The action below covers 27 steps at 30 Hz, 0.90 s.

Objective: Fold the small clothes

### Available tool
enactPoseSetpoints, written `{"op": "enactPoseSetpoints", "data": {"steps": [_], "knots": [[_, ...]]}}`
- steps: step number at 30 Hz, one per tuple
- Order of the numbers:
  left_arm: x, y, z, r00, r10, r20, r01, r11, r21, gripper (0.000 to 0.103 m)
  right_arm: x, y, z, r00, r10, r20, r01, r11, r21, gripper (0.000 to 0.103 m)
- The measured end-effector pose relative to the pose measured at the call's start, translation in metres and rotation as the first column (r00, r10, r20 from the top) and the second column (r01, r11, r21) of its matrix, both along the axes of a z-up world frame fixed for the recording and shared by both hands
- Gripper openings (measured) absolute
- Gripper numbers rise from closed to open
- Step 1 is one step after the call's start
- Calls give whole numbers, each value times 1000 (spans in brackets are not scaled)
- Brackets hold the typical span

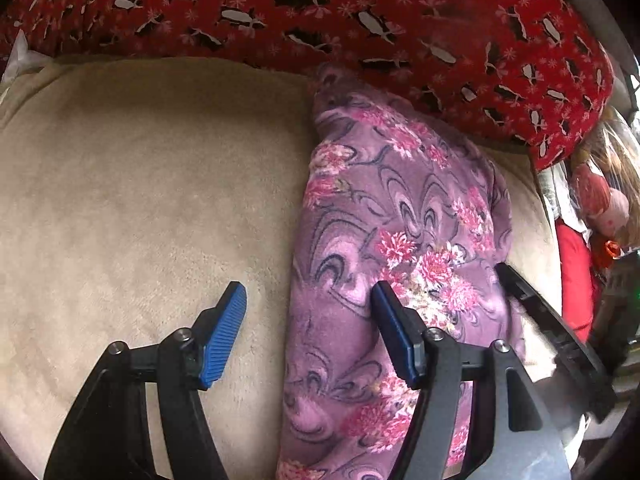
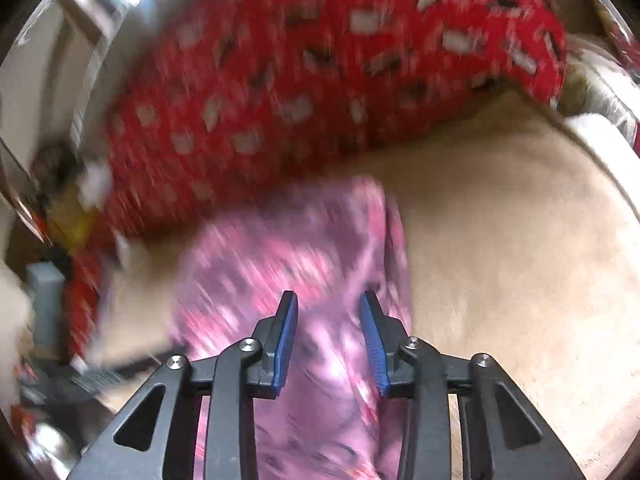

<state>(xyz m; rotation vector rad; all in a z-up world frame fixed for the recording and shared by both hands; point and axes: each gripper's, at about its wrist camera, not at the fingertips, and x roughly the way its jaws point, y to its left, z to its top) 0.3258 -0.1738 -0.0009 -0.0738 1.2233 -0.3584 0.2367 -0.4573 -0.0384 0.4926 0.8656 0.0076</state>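
Two claws: left claw (image 1: 308, 308) is gaping empty; right claw (image 2: 329, 312) is standing parted, gripping nothing.
Garment: purple floral fleece (image 1: 400, 216) is looking light, limp; pinching its folded edge seems best.
Place: lying on the beige blanket (image 1: 140, 180).

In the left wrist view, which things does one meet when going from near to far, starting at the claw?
Left claw → purple floral garment lying on the beige plush blanket → red patterned fabric at the far edge.

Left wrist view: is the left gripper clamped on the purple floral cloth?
No: the left gripper stands open, one pad over the beige blanket, the other over the purple floral cloth.
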Motion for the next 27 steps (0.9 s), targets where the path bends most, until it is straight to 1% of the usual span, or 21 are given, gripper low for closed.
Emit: {"op": "enactPoseSetpoints", "data": {"steps": [2, 4, 5, 6, 9, 10, 11, 12, 13, 14, 16, 17, 18, 19, 20, 22, 23, 24, 25, 26, 27], "knots": [[3, 6, 5, 1000, -18, 4, 18, 999, -37, 65, -2, 3, 1, 1000, 27, -1, -27, 998, -65, 33], [12, 16, 7, 1000, 8, 7, -8, 998, -69, 65, -1, -5, 13, 1000, 10, 23, -9, 999, -53, 37], [18, 21, 7, 1000, 25, -3, -25, 995, -93, 65, 1, -18, 19, 998, -37, 49, 37, 999, -5, 42], [28, 26, 6, 999, 39, -33, -43, 989, -140, 65, 3, -26, 19, 996, -69, 55, 68, 997, 34, 54], [47, 25, -1, 996, 54, -78, -67, 982, -179, 65, 25, -48, 8, 990, -140, 1, 139, 981, 134, 55], [51, 20, -4, 996, 47, -78, -59, 983, -172, 65, 35, -46, 4, 991, -130, -16, 131, 980, 151, 48], [54, 15, -9, 996, 45, -76, -56, 986, -156, 65, 42, -46, 0, 994, -111, -25, 114, 979, 167, 35], [58, 8, -16, 996, 42, -81, -53, 989, -134, 65, 47, -43, 1, 996, -94, 2, 93, 981, 169, 3], [60, 3, -23, 995, 42, -94, -53, 991, -120, 68, 51, -42, -1, 995, -95, 13, 92, 984, 154, 5], [62, 1, -29, 993, 45, -108, -57, 992, -110, 73, 56, -42, -9, 993, -114, -19, 116, 984, 134, 6], [63, 5, -29, 991, 55, -124, -71, 989, -132, 73, 62, -42, -27, 989, -107, -103, 121, 983, 137, 9], [61, 8, -26, 991, 49, -127, -67, 988, -142, 73, 56, -46, -22, 990, -121, -72, 131, 979, 157, 10], [57, 15, -19, 991, 37, -128, -58, 985, -163, 73, 50, -48, -15, 991, -126, -55, 133, 979, 157, 18], [52, 22, -15, 991, 35, -130, -60, 980, -191, 72, 43, -48, -8, 991, -127, -39, 132, 981, 142, 19], [47, 28, -11, 991, 38, -132, -67, 972, -223, 72, 28, -45, 3, 993, -120, 0, 119, 986, 118, 20], [30, 38, -10, 988, 38, -147, -78, 958, -275, 72, 8, -40, 12, 996, -59, 68, 47, 987, 155, 31], [21, 36, -16, 988, 32, -153, -70, 964, -255, 72, -5, -33, 10, 996, -18, 90, 2, 985, 170, 33], [16, 32, -20, 987, 28, -158, -63, 974, -219, 72, -10, -27, 6, 997, 1, 72, -11, 990, 142, 36], [10, 26, -28, 985, 18, -170, -46, 986, -163, 72, -11, -19, -1, 1000, 19, 13, -20, 996, 81, 40], [5, 24, -31, 985, 5, -171, -31, 989, -146, 73, -12, -10, -9, 998, 43, -50, -42, 999, 15, 43], [-2, 26, -27, 988, -2, -154, -22, 988, -152, 72, -18, -7, -5, 999, 37, -31, -38, 999, -19, 47]]}}
